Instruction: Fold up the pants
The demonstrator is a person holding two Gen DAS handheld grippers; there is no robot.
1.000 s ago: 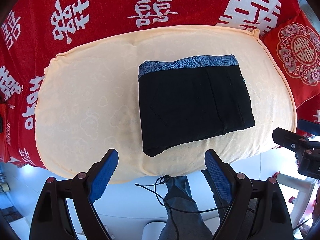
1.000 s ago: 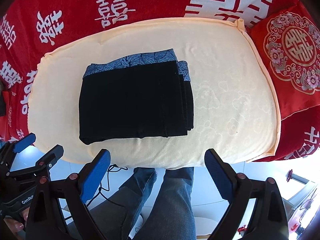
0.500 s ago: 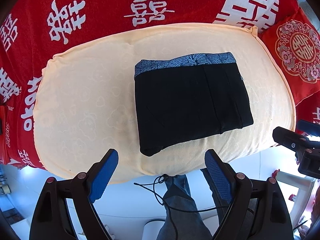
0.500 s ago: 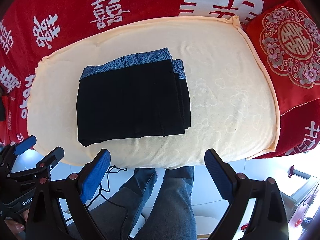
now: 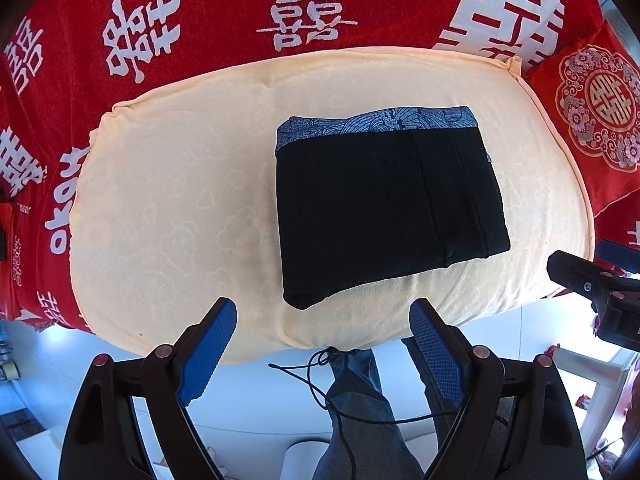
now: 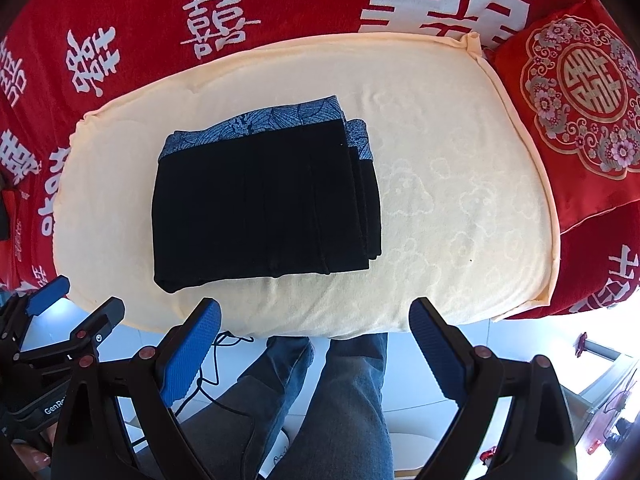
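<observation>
Black pants (image 5: 384, 204) with a blue patterned waistband lie folded into a compact rectangle on a cream cushion (image 5: 168, 208); they also show in the right wrist view (image 6: 260, 204). My left gripper (image 5: 324, 332) is open and empty, held back over the cushion's near edge, apart from the pants. My right gripper (image 6: 316, 332) is open and empty, also back from the pants at the near edge of the cushion (image 6: 460, 200). Each gripper shows at the side of the other's view.
A red cloth with white characters (image 5: 200, 20) covers the surface around the cushion. A red embroidered pillow (image 6: 576, 116) lies at the right. The person's jeans-clad legs (image 6: 352, 400) and a black cable (image 5: 328, 384) are below, over a white floor.
Both grippers have drawn slightly back and up from the cushion. The folded pants have not moved.
</observation>
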